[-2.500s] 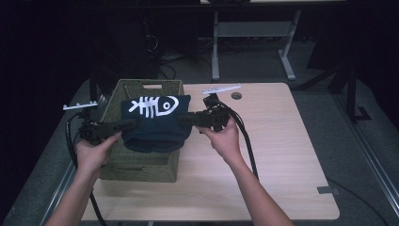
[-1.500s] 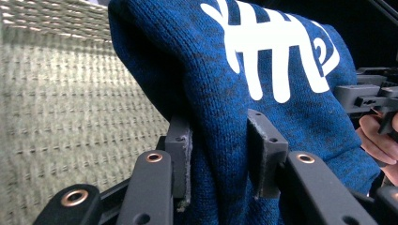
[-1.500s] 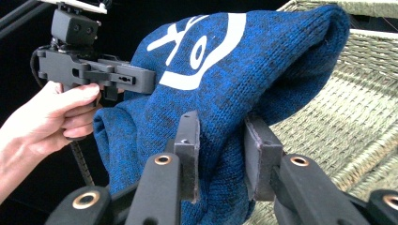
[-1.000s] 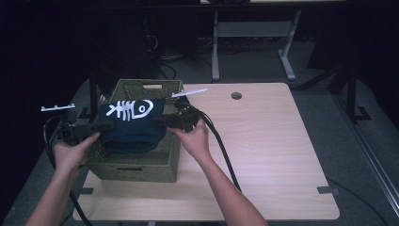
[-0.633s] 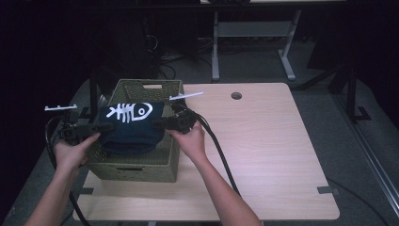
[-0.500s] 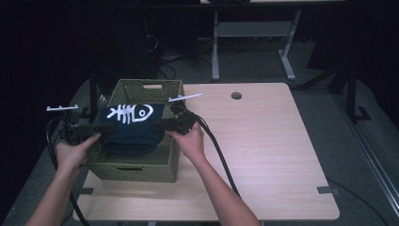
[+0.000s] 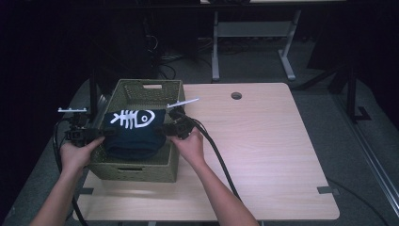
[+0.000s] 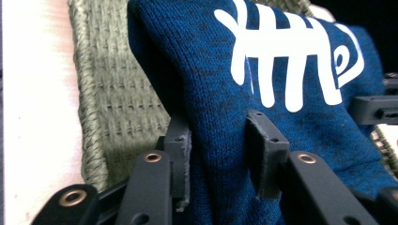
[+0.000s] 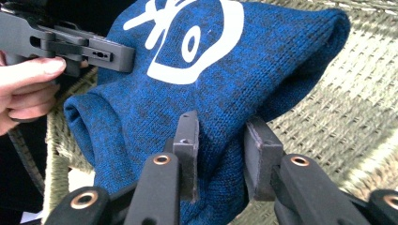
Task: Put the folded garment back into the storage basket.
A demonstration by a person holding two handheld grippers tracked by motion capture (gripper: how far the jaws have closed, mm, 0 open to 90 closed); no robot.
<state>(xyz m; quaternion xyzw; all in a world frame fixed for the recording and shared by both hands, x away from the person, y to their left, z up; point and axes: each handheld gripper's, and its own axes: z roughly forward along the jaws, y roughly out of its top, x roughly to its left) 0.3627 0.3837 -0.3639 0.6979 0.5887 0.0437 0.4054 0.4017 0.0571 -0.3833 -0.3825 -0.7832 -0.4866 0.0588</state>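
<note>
A folded dark blue knit garment (image 7: pixel 134 132) with a white fish-skeleton print hangs just above the inside of an olive woven basket (image 7: pixel 141 89). My left gripper (image 7: pixel 101 133) is shut on the garment's left edge (image 8: pixel 220 140). My right gripper (image 7: pixel 164 129) is shut on its right edge (image 9: pixel 220 140). In the left gripper view the white print (image 8: pixel 291 56) faces up, with the basket's wall (image 8: pixel 117 93) behind. In the right gripper view the woven basket floor (image 9: pixel 338 108) lies under the garment, and the other hand (image 9: pixel 28 89) holds the left gripper beyond it.
The basket stands on the left part of a light wooden table (image 7: pixel 263 155) with a round cable hole (image 7: pixel 236 95) at the back. Black cables (image 7: pixel 221 160) trail from both grippers. Dark floor and metal stand legs (image 7: pixel 249 37) lie beyond the table.
Both grippers have carried the garment leftward from above the basket's right side to over its middle, and lowered it toward the inside. Both stay shut on it.
</note>
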